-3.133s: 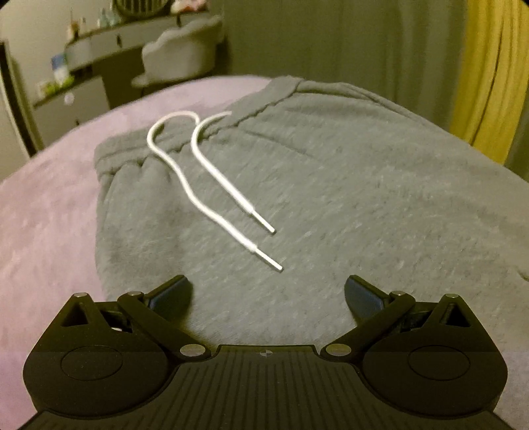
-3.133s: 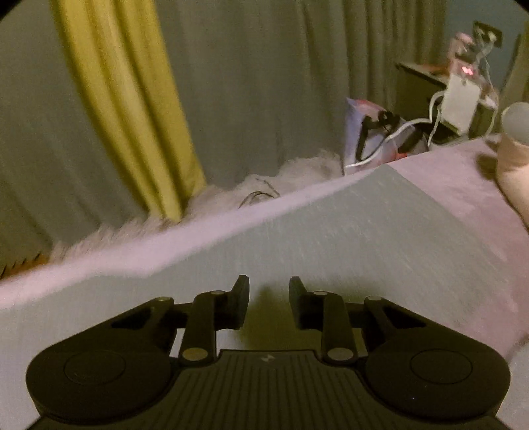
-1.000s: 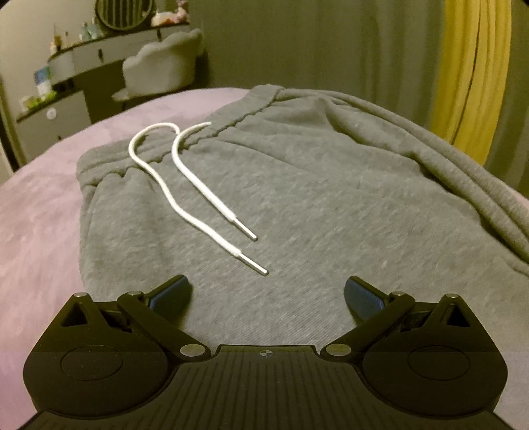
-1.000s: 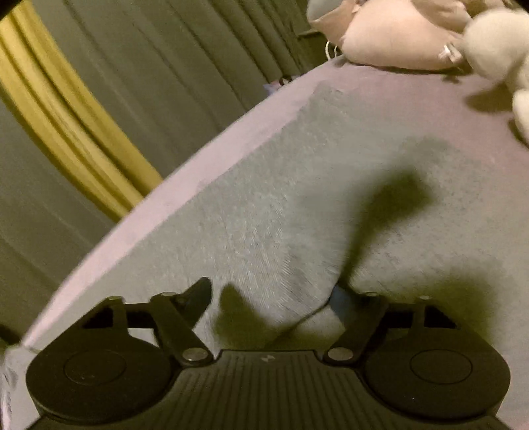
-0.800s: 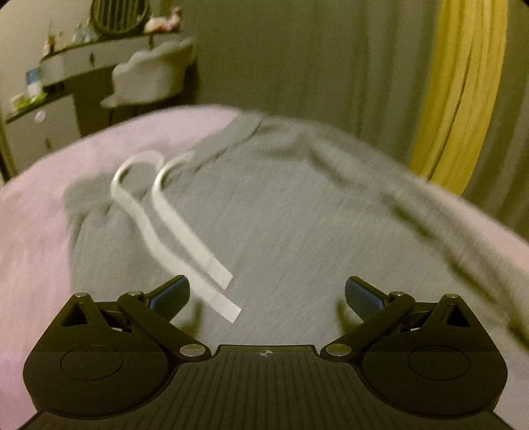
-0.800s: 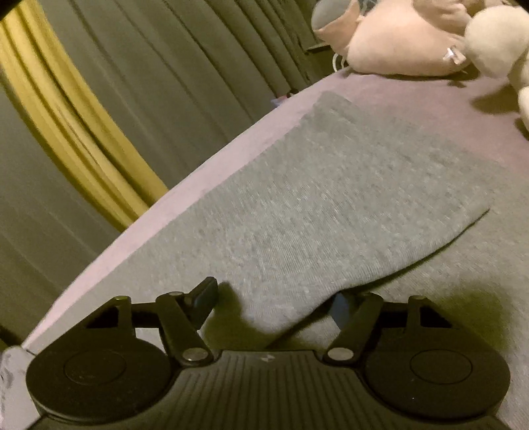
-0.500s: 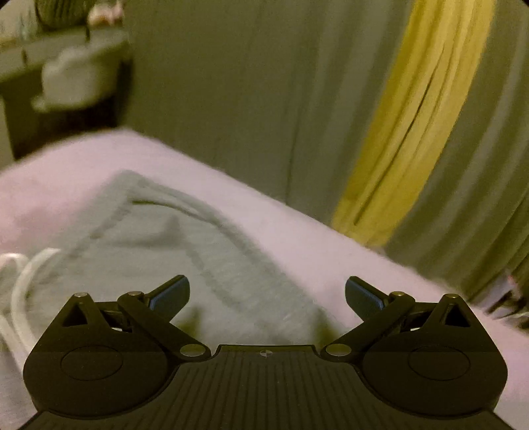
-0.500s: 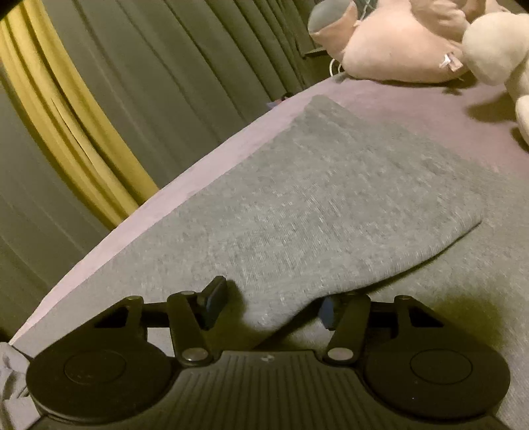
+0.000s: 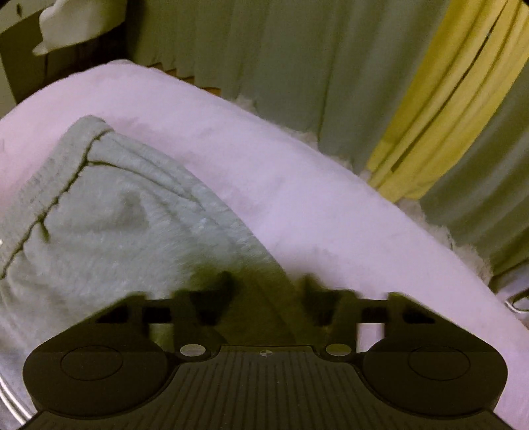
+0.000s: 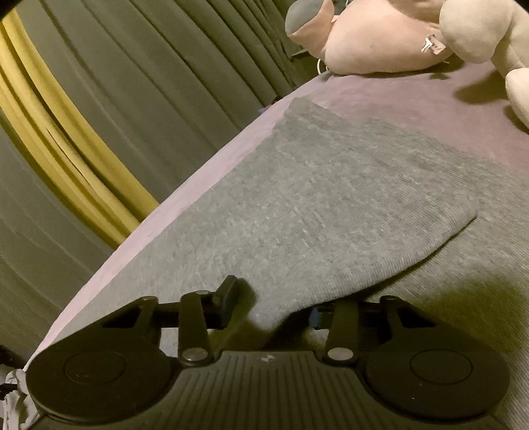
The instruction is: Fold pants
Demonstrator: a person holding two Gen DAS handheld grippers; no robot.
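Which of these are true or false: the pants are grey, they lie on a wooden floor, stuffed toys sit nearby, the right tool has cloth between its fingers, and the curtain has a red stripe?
1. The pants are grey. True.
2. They lie on a wooden floor. False: they lie on a pinkish-purple bed cover.
3. Stuffed toys sit nearby. True.
4. The right gripper has cloth between its fingers. True; its jaws are closing.
5. The curtain has a red stripe. False: the stripe is yellow.

I see grey pants (image 10: pixel 330 205) on a lilac bedspread (image 9: pixel 297 185), grey curtains (image 10: pixel 148 82) with a yellow one (image 9: pixel 446 99), a pink plush toy (image 10: pixel 370 39), and possibly a cream one (image 10: pixel 479 29).
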